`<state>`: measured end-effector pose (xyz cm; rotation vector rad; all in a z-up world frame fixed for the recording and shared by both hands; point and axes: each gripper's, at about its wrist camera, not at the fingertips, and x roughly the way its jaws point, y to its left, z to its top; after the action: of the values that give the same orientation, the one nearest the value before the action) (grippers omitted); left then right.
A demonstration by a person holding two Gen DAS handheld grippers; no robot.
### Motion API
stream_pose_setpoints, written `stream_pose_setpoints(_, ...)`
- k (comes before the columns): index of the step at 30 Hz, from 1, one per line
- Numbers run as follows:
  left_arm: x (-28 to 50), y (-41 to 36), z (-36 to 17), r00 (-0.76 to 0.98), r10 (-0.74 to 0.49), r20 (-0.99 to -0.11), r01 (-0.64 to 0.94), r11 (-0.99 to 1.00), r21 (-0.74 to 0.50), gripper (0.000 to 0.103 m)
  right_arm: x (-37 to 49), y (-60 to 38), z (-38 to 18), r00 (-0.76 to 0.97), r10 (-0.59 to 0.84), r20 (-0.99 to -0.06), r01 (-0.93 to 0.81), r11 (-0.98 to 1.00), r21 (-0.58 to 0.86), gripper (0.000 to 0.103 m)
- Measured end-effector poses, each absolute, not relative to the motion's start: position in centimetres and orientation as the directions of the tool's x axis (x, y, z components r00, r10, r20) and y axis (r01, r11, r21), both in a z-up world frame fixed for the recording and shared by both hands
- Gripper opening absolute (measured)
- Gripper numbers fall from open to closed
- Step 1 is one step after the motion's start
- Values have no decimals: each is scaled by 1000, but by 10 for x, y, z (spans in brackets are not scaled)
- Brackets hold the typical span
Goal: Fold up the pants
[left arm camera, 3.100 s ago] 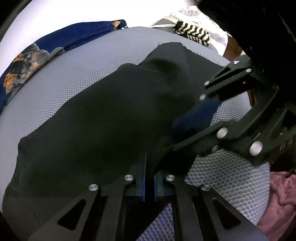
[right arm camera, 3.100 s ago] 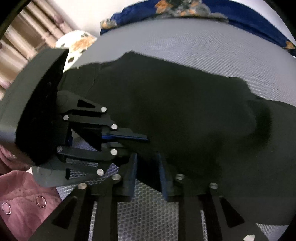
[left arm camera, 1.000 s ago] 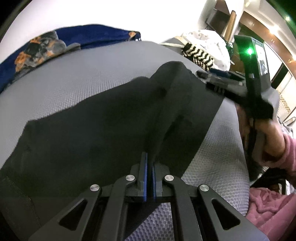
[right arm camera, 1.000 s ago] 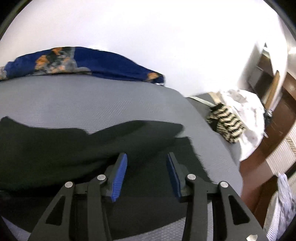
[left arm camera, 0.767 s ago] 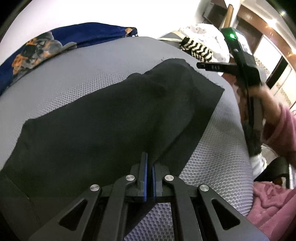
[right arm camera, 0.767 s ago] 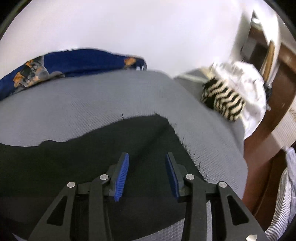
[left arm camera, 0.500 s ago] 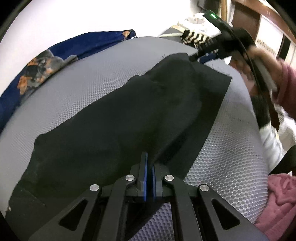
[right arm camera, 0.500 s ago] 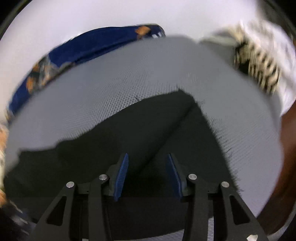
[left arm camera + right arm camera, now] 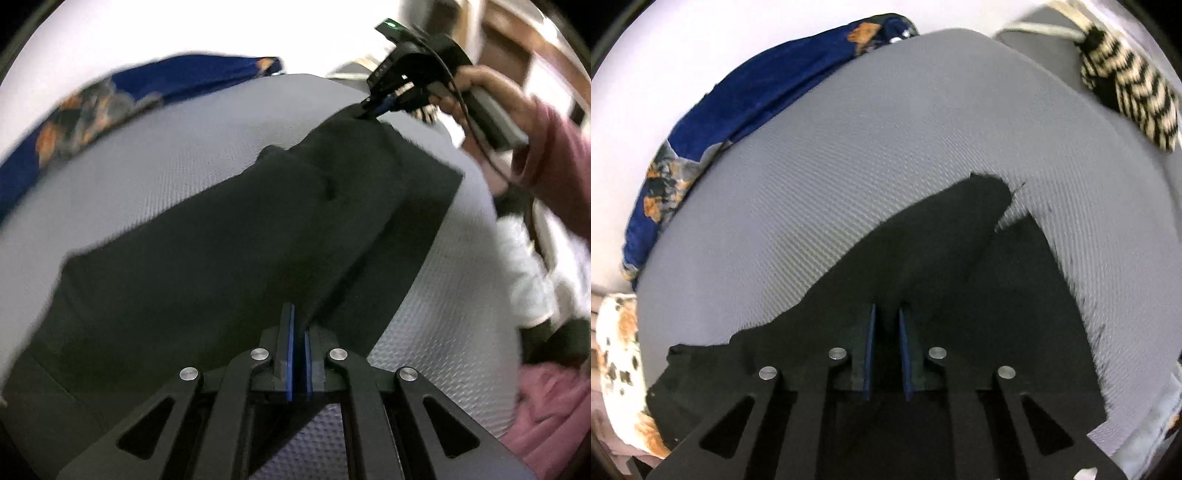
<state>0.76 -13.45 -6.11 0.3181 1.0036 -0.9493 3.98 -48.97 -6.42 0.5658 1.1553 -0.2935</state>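
Left tool (image 9: 297, 354) has its blue pads pressed nearly together on a raised ridge of the black pants (image 9: 229, 236), which run forward from it across a grey mesh surface (image 9: 177, 155); whether that surface is a bed or a seat I cannot tell. Ahead and to its right, the right tool (image 9: 373, 107) meets the far corner of the pants at the garment's frayed hem, held by a hand (image 9: 476, 88) in a pink sleeve (image 9: 554, 162).

From the right tool's (image 9: 886, 354) own camera, its pads stand a narrow gap apart with dark cloth between them, so it appears to pinch the pants (image 9: 923, 280) there, though the blackness hides the contact itself. The hem edge runs off to its right, loose threads showing along it.

Bare grey mesh lies ahead of and to the left of both tools. A blue patterned cloth (image 9: 746, 99) borders the far left rim, and a black-and-cream striped knit (image 9: 1126, 74) sits at the far right, well apart from the pants.
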Motion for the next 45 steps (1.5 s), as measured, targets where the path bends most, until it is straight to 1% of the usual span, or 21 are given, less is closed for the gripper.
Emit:
stream_pose_setpoints(2,18,-126,-63,193,-539,-820,745,624,-236,4,61,-481,-57,385,56,-921,468,849,247,14)
stream_pose_setpoints(3,25,-121,-65,176,-552,-815,706,648,-286,4,71,-476,-56,384,51,-922,451,861,235,15)
stream_pose_setpoints(5,33,-113,-70,158,-568,-807,635,685,-358,4,91,-466,-54,391,53,-919,422,877,230,24)
stream_pose_setpoints(6,37,-108,-74,145,-576,-804,597,699,-393,4,102,-460,-57,382,66,-922,400,887,229,33)
stream_pose_setpoints(7,40,-104,-78,135,-581,-803,561,713,-421,4,112,-453,-59,377,80,-923,377,897,232,35)
stream_pose_setpoints(10,42,-101,-87,126,-569,-813,506,742,-440,4,133,-436,-70,343,100,-934,333,917,220,34)
stream_pose_setpoints(13,43,-100,-92,101,-578,-809,462,748,-477,4,135,-433,-66,377,119,-918,331,909,254,34)
stream_pose_setpoints(17,46,-99,-97,83,-590,-803,430,748,-505,4,116,-443,-41,439,142,-887,338,889,309,36)
stream_pose_setpoints(19,49,-97,-98,77,-604,-793,407,745,-528,4,99,-454,-31,443,123,-888,367,879,305,43)
stream_pose_setpoints(23,50,-91,-100,79,-621,-780,378,743,-553,4,71,-468,-38,412,153,-898,438,831,343,43)
stream_pose_setpoints(26,50,-90,-99,84,-624,-777,370,743,-557,4,49,-471,-61,401,235,-885,492,760,425,43)
stream_pose_setpoints(30,51,-89,-99,84,-625,-776,367,744,-559,4,35,-453,-101,416,442,-794,520,601,607,43)
stream_pose_setpoints(32,51,-89,-99,83,-623,-778,368,744,-557,4,34,-438,-112,434,494,-754,511,554,657,43)
stream_pose_setpoints(36,51,-88,-98,83,-623,-777,365,745,-558,4,43,-424,-109,514,479,-711,478,529,701,43)
stream_pose_setpoints(41,49,-89,-97,88,-620,-779,364,748,-555,4,54,-436,-97,566,365,-739,505,555,661,43)
stream_pose_setpoints(45,48,-88,-97,88,-622,-778,362,747,-557,4,58,-457,-86,622,317,-716,517,520,680,43)
